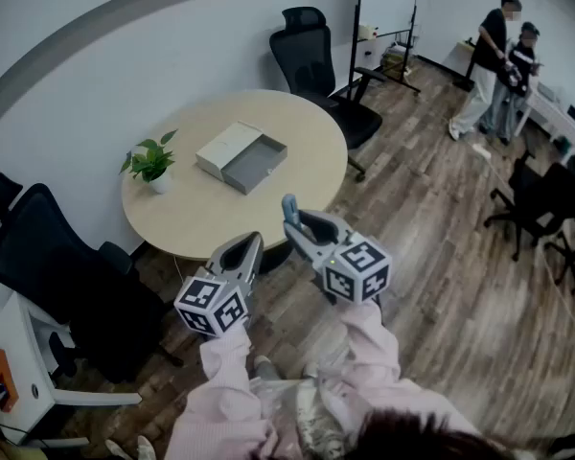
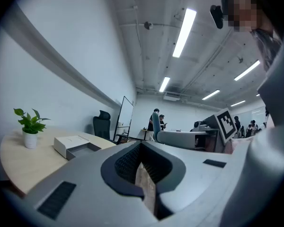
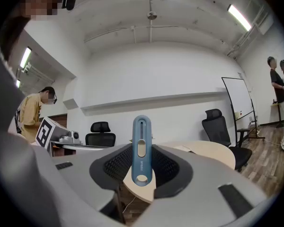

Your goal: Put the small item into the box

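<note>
Head view: person in pink sleeves (image 1: 232, 391) holds both tools out level in front of a round table (image 1: 220, 214), short of its near edge. The left gripper (image 1: 255, 239) has its jaws pressed together, with nothing in them. The right gripper (image 1: 293, 222) pinches a small blue item (image 1: 289, 207), which stands upright above the jaw tips. On the table is a white box (image 1: 241, 155) with its gray tray slid out and open, well apart from the item. A potted plant (image 1: 153, 162) sits near the box at the table's left edge. There is a black chair (image 1: 318, 57) behind the table and another black chair (image 1: 53, 262) at the left. Two people (image 1: 504, 57) stand far off on the wood floor (image 1: 441, 257).

Left gripper view: the jaws meet at the tips and hold nothing; only a sliver of floor shows through the slit behind them. Box and plant sit on the table at the left. The right gripper is at the right, its blue item sticking up. A whiteboard (image 2: 125, 118) stands in the back.

Right gripper view: the jaws are clamped on the blue item, one pad on each side. The item is upright, slotted, with a hole near its lower end. The table edge is behind it, with a chair and the whiteboard to the right. The left gripper's marker cube (image 3: 47, 132) is at the left.
</note>
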The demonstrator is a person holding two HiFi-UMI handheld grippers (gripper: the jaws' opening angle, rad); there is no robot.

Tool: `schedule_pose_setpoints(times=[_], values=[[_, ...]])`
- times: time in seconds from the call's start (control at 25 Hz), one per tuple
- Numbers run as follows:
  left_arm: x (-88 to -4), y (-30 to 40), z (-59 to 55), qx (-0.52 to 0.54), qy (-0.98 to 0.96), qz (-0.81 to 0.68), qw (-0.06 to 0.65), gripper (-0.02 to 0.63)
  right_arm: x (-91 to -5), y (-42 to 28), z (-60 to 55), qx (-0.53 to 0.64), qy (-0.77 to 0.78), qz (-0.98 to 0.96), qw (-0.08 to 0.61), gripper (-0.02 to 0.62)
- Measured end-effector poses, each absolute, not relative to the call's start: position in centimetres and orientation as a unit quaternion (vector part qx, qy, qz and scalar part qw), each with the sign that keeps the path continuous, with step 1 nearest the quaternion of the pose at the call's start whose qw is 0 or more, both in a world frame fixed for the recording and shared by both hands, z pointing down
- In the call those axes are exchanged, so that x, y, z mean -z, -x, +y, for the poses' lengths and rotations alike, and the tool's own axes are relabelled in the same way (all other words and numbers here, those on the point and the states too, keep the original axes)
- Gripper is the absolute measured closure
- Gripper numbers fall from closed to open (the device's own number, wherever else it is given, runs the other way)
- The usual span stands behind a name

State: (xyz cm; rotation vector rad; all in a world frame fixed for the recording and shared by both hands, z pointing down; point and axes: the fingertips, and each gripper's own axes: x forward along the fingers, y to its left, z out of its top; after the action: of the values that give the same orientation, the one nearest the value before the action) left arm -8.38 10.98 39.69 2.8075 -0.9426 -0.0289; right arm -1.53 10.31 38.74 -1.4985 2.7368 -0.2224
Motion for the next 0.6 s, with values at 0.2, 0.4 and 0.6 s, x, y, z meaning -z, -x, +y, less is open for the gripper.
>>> schedule_pose_setpoints(times=[0.2, 0.4, 0.6], values=[[-39.62, 8.26, 11.06, 0.011, -0.944, -0.317, 0.09, 0.597, -38.89, 1.56, 10.28, 0.07, 0.474, 0.878, 0.005, 0.463], [-39.61, 8.4, 11.53, 0.01, -0.943, -0.32, 0.086, 0.597, -38.79, 1.64, 10.56, 0.068, 0.473, 0.878, 0.006, 0.462], [-40.1, 8.94, 11.89, 0.005, -0.941, -0.326, 0.092, 0.597, -39.24, 2.07, 10.53, 0.076, 0.47, 0.879, 0.01, 0.46]])
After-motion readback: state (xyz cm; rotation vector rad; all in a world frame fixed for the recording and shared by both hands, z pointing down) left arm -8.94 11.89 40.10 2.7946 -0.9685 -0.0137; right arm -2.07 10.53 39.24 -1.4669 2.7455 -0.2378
